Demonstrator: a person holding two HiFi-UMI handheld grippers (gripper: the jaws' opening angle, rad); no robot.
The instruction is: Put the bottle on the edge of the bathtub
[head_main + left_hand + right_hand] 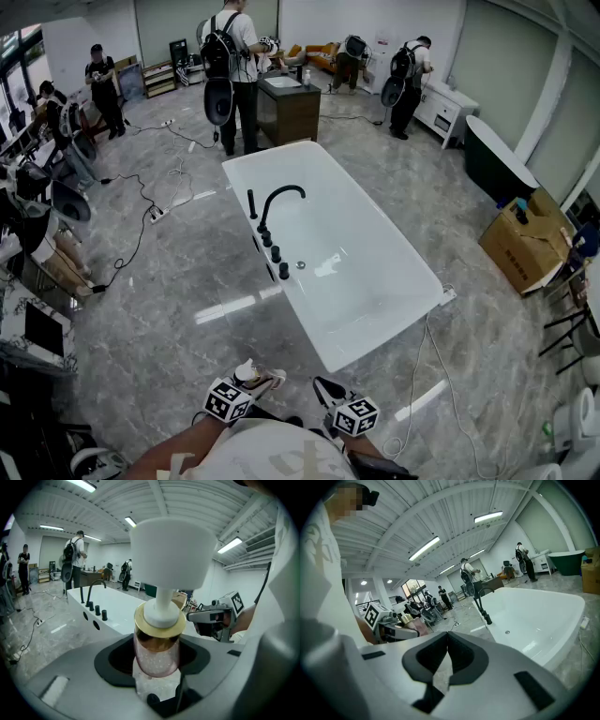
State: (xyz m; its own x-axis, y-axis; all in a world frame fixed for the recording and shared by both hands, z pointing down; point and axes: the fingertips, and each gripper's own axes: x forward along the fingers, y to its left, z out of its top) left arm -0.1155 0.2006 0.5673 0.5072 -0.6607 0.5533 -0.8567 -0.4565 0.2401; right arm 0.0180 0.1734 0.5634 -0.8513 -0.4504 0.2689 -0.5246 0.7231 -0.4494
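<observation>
A pump bottle (156, 651) with a pink glittery body, gold collar and white pump head stands upright between the jaws of my left gripper (157, 660), which is shut on it. In the head view the left gripper (253, 378) holds the bottle (260, 379) low, near the person's body and short of the tub's near corner. The white bathtub (306, 317) lies ahead on the grey floor, with a black faucet (277, 199) and knobs on its left rim. My right gripper (447, 638) is shut on nothing; it hangs beside the left one (328, 389).
Several people with backpacks stand at the back around a dark cabinet (288, 105). Cables (141, 202) run over the floor left of the tub, another cable (422, 375) at its right. A cardboard box (525, 244) and a dark tub (497, 164) stand at the right.
</observation>
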